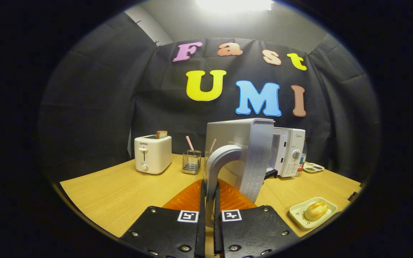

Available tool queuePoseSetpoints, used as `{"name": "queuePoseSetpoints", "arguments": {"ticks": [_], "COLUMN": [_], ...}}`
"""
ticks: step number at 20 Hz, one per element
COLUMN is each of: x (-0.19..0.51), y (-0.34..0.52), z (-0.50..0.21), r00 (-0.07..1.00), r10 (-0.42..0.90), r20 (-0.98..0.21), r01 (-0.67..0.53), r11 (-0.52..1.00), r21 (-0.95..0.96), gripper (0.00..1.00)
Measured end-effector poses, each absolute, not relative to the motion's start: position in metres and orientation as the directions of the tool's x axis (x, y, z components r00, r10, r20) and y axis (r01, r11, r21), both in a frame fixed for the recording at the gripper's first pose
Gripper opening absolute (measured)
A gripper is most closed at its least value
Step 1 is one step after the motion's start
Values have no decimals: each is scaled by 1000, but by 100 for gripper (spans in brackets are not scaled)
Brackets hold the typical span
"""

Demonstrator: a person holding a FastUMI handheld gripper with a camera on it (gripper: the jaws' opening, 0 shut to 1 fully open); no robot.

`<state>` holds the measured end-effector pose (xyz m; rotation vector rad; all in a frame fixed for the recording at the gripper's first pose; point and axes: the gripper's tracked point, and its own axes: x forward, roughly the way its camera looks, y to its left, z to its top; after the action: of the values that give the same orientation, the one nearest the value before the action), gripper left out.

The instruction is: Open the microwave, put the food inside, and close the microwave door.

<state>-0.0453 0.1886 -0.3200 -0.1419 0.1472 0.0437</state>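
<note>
Between my gripper's [210, 193] two fingers sits the lower end of the microwave door handle [220, 168], a grey curved bar; both fingers press on it from either side, so I log the tool as clamped on the handle. Just ahead of the fingers, the microwave door [244, 154] stands swung out toward me, seen nearly edge-on. Beyond the door and to its right is the microwave [288, 152] body, white, with its control panel and knob facing me. Right of the fingers and level with them, near the wooden table's [120, 193] edge, the food lies well apart from the tool: a bread roll [316, 210] on a small pale tray [330, 205]. Ahead and to the left stands a white toaster [152, 154] with a slice poking out, and a wire holder [191, 161] with straws beside it.
</note>
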Motion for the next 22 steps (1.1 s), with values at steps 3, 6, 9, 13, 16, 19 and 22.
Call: {"name": "queuePoseSetpoints", "arguments": {"ticks": [3, 6, 9, 13, 16, 19, 22], "x": [-48, -43, -46, -50, -71, -105, -123], "y": [218, 227, 220, 231, 234, 244, 228], "z": [-320, -324, -322, -326, -319, -275, -234], "r00": [991, 986, 978, 972, 959, 950, 937], "r10": [-36, -41, -42, -12, 67, 243, 337], "r20": [-130, -162, -205, -234, -277, -196, -92], "r01": [15, 16, 23, -18, -89, -236, -328], "r11": [987, 988, 995, 992, 994, 970, 939], "r21": [-159, -156, -92, -127, -67, 56, 98], "gripper": [9, 16, 18, 44, 58, 60, 92]}}
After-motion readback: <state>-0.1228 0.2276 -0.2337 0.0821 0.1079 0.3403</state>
